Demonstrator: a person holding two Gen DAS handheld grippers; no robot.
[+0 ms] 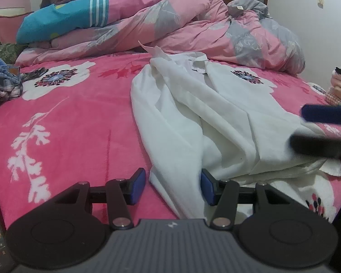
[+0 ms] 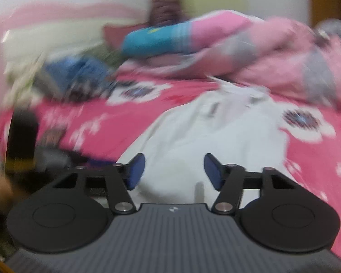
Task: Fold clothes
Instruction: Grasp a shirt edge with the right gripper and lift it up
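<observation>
White shirt (image 1: 206,118) btwn left fingers (image 1: 138,185); right fingers (image 2: 136,170) prob. over it.

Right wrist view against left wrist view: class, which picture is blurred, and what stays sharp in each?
Right wrist view: motion blur smears the white shirt and bedding, while the right gripper stays crisp. Left wrist view: mostly sharp, fisheye-curved; only the other gripper at the right edge is blurred.

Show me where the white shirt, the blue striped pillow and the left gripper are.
white shirt (image 1: 227,122), left wrist view, middle of its body.
blue striped pillow (image 1: 61,20), left wrist view, its blue face.
left gripper (image 1: 173,185), left wrist view, midway between its fingertips.
</observation>
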